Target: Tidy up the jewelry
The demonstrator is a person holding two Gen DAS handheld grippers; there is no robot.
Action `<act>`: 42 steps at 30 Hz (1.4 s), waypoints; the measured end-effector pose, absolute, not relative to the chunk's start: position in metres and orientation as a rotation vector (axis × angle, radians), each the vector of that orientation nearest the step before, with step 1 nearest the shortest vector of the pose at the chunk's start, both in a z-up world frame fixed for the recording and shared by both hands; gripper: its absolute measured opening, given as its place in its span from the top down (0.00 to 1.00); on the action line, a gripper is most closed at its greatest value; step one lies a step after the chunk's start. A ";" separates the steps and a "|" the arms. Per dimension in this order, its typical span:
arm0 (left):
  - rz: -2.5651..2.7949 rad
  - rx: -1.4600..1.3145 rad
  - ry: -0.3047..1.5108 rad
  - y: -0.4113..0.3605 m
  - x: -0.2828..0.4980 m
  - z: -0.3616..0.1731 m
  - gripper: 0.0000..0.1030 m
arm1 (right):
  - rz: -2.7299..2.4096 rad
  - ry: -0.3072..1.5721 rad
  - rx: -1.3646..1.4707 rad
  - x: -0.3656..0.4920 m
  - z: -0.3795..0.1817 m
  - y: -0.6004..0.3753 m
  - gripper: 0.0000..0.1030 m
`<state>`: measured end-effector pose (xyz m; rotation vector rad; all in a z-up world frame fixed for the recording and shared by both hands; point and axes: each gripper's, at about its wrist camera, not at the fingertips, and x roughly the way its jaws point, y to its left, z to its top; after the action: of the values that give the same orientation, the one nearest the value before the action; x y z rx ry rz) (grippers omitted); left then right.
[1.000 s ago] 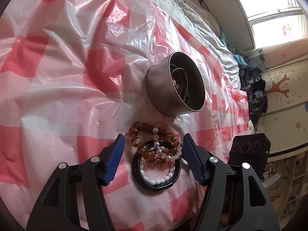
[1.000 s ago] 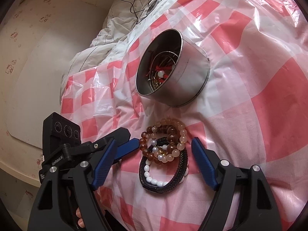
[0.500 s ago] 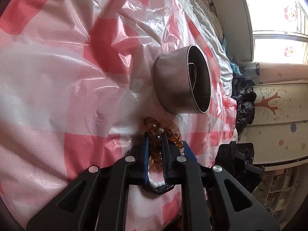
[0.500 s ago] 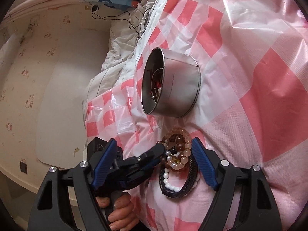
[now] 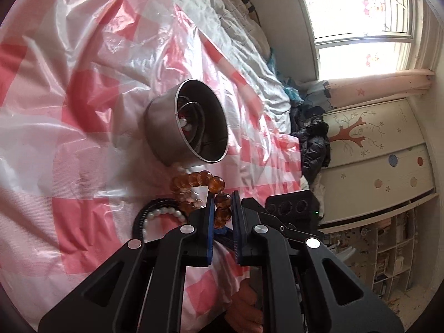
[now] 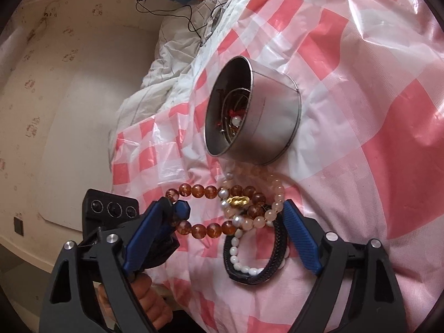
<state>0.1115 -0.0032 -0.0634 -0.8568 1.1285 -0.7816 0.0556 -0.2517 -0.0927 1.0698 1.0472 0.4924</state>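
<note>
My left gripper (image 5: 222,208) is shut on an amber bead bracelet (image 5: 206,179) and lifts one side of it off the pile. In the right wrist view the left gripper (image 6: 174,211) pinches that bracelet (image 6: 205,191) at its left end. A pale pink bead bracelet (image 6: 273,194), a white pearl bracelet (image 6: 236,252) and a black braided band (image 6: 277,249) lie under it. My right gripper (image 6: 230,230) is open around the pile. A round metal tin (image 5: 177,127) holding jewelry stands just beyond, also in the right wrist view (image 6: 274,116).
A pink and white checked plastic sheet (image 5: 69,144) covers the bed. A rumpled grey quilt (image 5: 238,36) lies beyond it. A dark jacket (image 5: 313,138) and a cupboard (image 5: 383,149) are off the right edge. A wall (image 6: 55,83) lies left in the right wrist view.
My left gripper closed on the amber bracelet and pulled it up and left, away from the other bracelets. The right gripper stayed open over the pile.
</note>
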 end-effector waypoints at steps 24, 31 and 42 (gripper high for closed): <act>-0.742 -0.909 1.012 0.059 0.106 -0.032 0.90 | 0.254 1.147 0.197 0.070 -0.072 -0.165 0.60; -0.742 -0.886 1.023 0.050 0.107 -0.034 0.90 | 0.353 1.139 0.562 0.068 -0.078 -0.206 0.91; -0.761 -0.874 1.028 0.036 0.108 -0.031 0.90 | 0.529 0.867 0.884 0.044 -0.039 -0.247 0.92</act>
<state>0.1085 0.0363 -0.0310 -0.8735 1.0277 -0.7611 0.0441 -0.2470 -0.0387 0.8843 0.8669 0.5287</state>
